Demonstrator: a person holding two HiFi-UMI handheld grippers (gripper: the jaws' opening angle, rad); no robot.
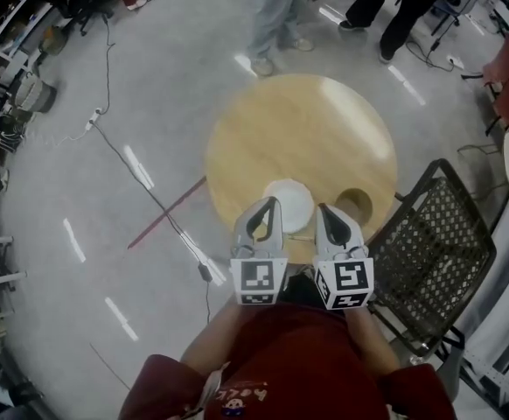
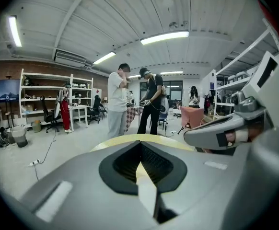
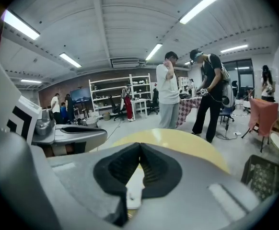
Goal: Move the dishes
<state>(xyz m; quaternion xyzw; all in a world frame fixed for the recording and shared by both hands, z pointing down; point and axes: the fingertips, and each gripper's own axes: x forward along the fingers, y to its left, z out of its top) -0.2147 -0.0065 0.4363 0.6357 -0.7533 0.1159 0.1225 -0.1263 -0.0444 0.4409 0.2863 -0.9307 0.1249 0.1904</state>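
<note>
Both clenched, empty: left gripper point(image 1: 272, 204), right gripper point(image 1: 323, 208). Spread your jaws first, then pinch white dish point(image 1: 295, 201) by near rim.

Round wooden table point(image 1: 307, 138), pale yellow top, mostly bare. White plate point(image 1: 291, 201) on near part of top, close to edge. Small tan bowl or cup point(image 1: 357, 205) just right of plate, apart from it, by table rim. Table stands on grey floor point(image 1: 149, 103).

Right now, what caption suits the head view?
Left gripper and right gripper, both shut, near a white dish and cup on a round table.
</note>
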